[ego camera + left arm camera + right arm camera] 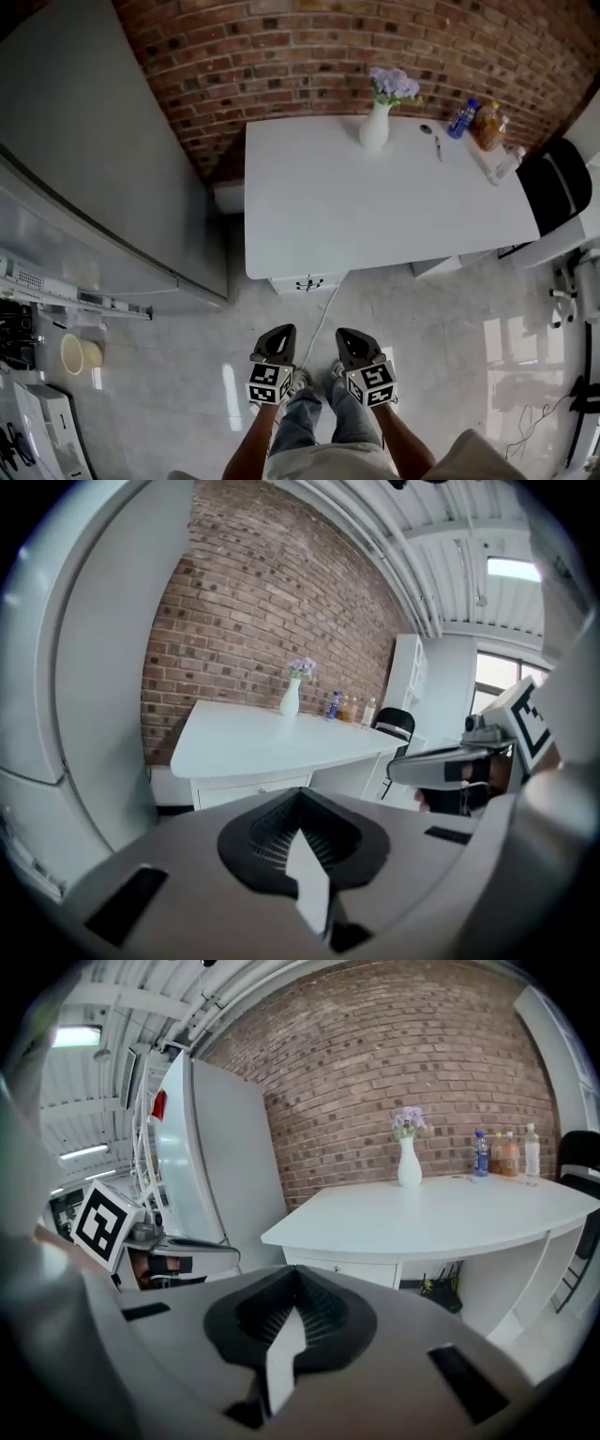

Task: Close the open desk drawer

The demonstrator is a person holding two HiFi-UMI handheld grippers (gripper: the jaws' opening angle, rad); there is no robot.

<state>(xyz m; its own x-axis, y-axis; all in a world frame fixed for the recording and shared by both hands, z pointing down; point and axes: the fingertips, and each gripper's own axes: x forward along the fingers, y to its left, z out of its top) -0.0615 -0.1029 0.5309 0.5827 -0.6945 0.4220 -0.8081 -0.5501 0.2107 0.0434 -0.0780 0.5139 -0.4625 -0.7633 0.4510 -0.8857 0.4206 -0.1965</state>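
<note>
The desk drawer [307, 281] juts out from under the front edge of the white desk [394, 211], just below the middle of the head view. It looks slightly open and nothing touches it. The left gripper [281, 334] and right gripper [349, 336] hover side by side at lower centre, well short of it, each with jaws clenched on nothing. The task appears to be at the approach stage. The next move likely calls for bringing one gripper up to the drawer front and pushing it squarely in. Counted: one drawer, one desk, two grippers, one vase [375, 127] of flowers, three bottles [507, 1155] at the desk's far end, and one black chair [555, 183] at right.
</note>
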